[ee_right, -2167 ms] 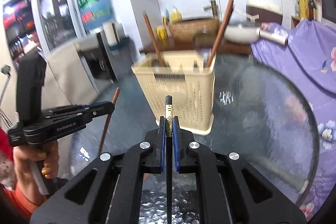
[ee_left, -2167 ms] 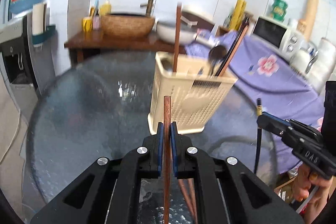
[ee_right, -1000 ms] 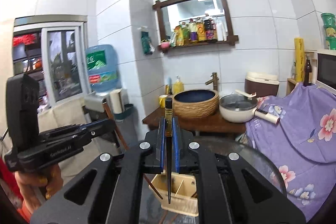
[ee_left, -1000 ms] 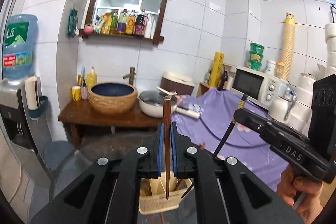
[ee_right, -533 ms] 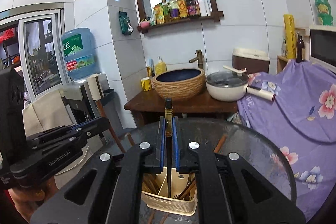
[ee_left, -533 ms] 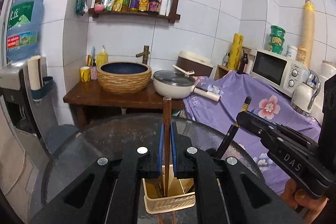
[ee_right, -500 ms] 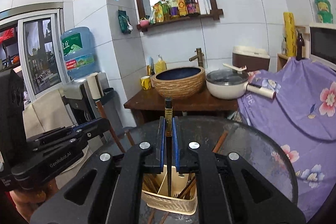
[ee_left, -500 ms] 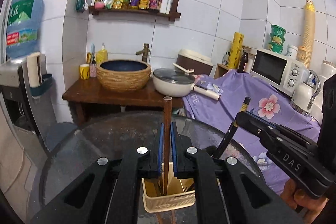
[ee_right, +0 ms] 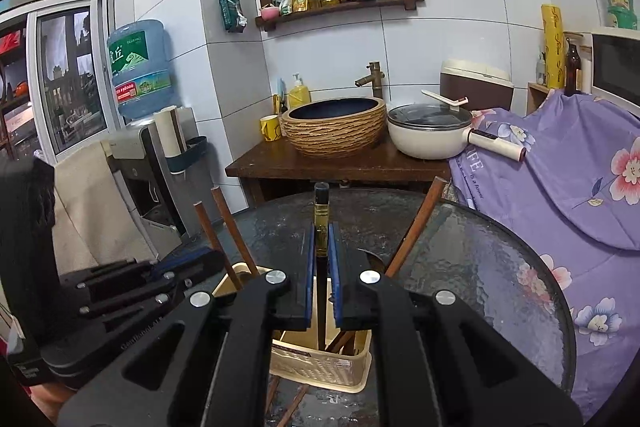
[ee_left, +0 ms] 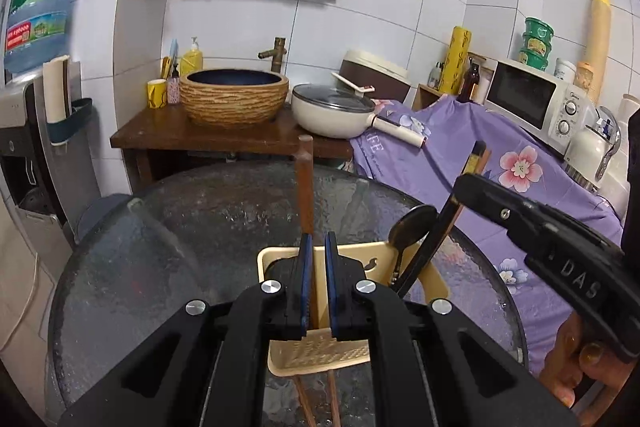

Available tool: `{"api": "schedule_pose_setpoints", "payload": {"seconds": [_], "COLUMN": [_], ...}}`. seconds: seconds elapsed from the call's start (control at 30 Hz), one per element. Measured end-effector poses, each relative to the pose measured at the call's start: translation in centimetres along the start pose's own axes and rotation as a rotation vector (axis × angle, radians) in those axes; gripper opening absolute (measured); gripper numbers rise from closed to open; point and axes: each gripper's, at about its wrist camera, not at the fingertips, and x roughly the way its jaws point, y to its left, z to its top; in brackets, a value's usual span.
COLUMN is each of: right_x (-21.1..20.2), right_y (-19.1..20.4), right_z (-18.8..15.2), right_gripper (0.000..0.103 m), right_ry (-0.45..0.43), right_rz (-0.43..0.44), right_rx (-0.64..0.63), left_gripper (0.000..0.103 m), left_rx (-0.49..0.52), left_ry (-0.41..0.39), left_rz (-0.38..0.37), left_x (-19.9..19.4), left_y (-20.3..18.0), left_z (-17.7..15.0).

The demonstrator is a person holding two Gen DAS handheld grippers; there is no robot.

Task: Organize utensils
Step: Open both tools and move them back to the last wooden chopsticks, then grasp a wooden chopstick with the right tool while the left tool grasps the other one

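Left gripper (ee_left: pixel 316 255): pads clamped on a brown wooden chopstick (ee_left: pixel 305 187), upright. Right gripper (ee_right: pixel 322 247): pads clamped on a black chopstick with a gold band (ee_right: pixel 321 223), also upright. Both tips hang inside the beige slotted utensil basket (ee_left: pixel 434 277), which stands on the round glass table (ee_left: pixel 168 227), toward its near edge. A metal spoon (ee_left: pixel 412 227) and other chopsticks lean in the basket already.

Step in hand, as judged: dropping both sticks in. Keep them vertical, clear the divider and spoon, sink the tips low, then release so neither bounces out.
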Motion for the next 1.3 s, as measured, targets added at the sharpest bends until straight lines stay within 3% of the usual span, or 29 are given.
{"api": "schedule_pose_setpoints", "payload": {"seconds": [0.07,0.17,0.23,0.3,0.4,0.43,0.5,0.63,0.73,0.87,1.07,1.3], "right_x": [-0.1,-1.1,-1.9,-2.9,-4.9,-5.4,-6.1,-5.6,-3.0,0.1,4.4,6.8], "right_y": [0.0,0.1,0.3,0.4,0.7,0.9,1.3,1.8,2.1,2.5,3.6,4.7], "right_z": [0.0,-0.1,-0.2,-0.7,-2.0,-2.6,-4.1,-8.5,-12.7,-17.0,-19.8,-20.6], "right_gripper": [0.014,0.049,0.050,0.050,0.050,0.050,0.050,0.050,0.050,0.049,0.042,0.039], "right_ry": [-0.004,-0.046,-0.068,-0.083,-0.103,-0.097,-0.069,0.062,0.214,0.332,0.443,0.482], "right_rz": [-0.009,-0.013,-0.017,-0.028,-0.045,-0.051,-0.062,-0.068,-0.067,-0.088,-0.115,-0.154], "right_rx": [-0.004,-0.012,-0.024,-0.035,-0.052,-0.058,-0.071,-0.062,-0.030,0.010,0.046,0.030], "left_gripper": [0.007,0.016,0.038,0.053,0.066,0.074,0.079,0.083,0.083,0.083,0.082,0.082], "left_rx": [-0.005,0.008,0.019,0.011,0.002,0.001,-0.001,0.001,0.005,-0.035,-0.081,-0.058], "left_ry": [-0.013,-0.028,-0.054,-0.083,-0.109,-0.114,-0.118,-0.045,0.051,0.112,0.156,0.169], "left_rz": [0.000,-0.014,-0.003,0.010,0.021,0.038,0.091,0.170,0.241,0.307,0.322,0.303], "left_x": [-0.2,-1.1,-2.0,-3.4,-5.3,-5.8,-6.8,-6.8,-5.5,-4.7,-4.6,-4.0], "left_y": [0.0,-0.4,-0.6,-0.5,-0.1,0.0,0.5,1.9,3.1,5.1,7.7,7.0], "left_z": [-0.1,0.0,-0.1,-0.6,-1.7,-2.2,-3.6,-6.8,-10.0,-13.0,-14.7,-15.3]}}
